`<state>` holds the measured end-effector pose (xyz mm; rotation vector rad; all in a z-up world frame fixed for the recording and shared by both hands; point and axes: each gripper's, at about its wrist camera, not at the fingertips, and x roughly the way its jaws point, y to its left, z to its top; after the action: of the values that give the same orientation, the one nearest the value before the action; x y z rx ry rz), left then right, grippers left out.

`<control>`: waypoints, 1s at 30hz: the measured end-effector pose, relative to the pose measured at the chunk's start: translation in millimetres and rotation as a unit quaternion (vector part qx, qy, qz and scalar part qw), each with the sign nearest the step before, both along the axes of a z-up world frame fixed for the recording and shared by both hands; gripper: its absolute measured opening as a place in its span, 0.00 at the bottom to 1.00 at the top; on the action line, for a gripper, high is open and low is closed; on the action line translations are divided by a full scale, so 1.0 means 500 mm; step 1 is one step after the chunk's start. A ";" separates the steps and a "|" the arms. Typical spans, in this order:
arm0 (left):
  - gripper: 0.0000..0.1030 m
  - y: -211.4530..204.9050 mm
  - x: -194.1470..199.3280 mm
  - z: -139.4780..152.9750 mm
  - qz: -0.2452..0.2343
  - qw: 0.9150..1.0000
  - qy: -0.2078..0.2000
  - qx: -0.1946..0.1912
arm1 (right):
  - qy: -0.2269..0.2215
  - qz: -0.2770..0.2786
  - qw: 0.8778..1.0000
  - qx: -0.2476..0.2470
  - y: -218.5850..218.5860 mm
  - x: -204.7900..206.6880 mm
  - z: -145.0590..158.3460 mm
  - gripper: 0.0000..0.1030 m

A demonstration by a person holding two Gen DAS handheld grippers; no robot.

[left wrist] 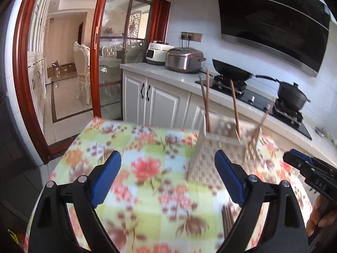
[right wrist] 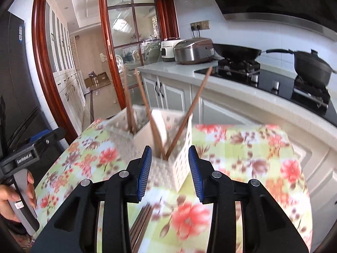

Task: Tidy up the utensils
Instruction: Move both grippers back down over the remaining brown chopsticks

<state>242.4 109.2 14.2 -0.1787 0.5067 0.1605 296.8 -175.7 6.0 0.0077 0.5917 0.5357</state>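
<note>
A white perforated utensil holder [left wrist: 212, 151] stands on the floral tablecloth [left wrist: 147, 147], with brown chopsticks [left wrist: 207, 99] and a wooden fork [left wrist: 256, 135] upright in it. It also shows in the right wrist view [right wrist: 181, 147], with chopsticks [right wrist: 147, 109] leaning in its compartments. Several loose chopsticks lie on the cloth near me [left wrist: 227, 221], also in the right wrist view [right wrist: 141, 225]. My left gripper [left wrist: 167, 177] is open and empty, left of the holder. My right gripper [right wrist: 169, 172] is open and empty, just before the holder; it also shows in the left wrist view [left wrist: 294, 160].
Behind the table runs a white counter [left wrist: 168, 73] with a rice cooker [left wrist: 184, 59], a wok [left wrist: 231, 70] and a black pot [left wrist: 292, 97] on the hob. A red-framed doorway [left wrist: 23, 84] lies to the left.
</note>
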 end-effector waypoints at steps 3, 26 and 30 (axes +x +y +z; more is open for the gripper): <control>0.85 -0.023 -0.048 -0.027 -0.012 1.000 0.007 -0.001 | 0.006 0.004 1.000 -0.003 -0.004 -0.044 -0.031 0.35; 0.89 -0.082 -0.147 -0.220 -0.042 0.994 0.105 -0.009 | 0.118 0.022 0.992 -0.047 0.060 -0.117 -0.224 0.22; 0.89 -0.082 -0.147 -0.233 -0.044 0.993 0.109 -0.005 | 0.121 0.026 0.991 -0.060 0.082 -0.114 -0.235 0.17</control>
<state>168.7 68.1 -102.1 -0.1483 0.7308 0.0923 239.7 -134.8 -111.5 -0.0571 0.8619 0.5530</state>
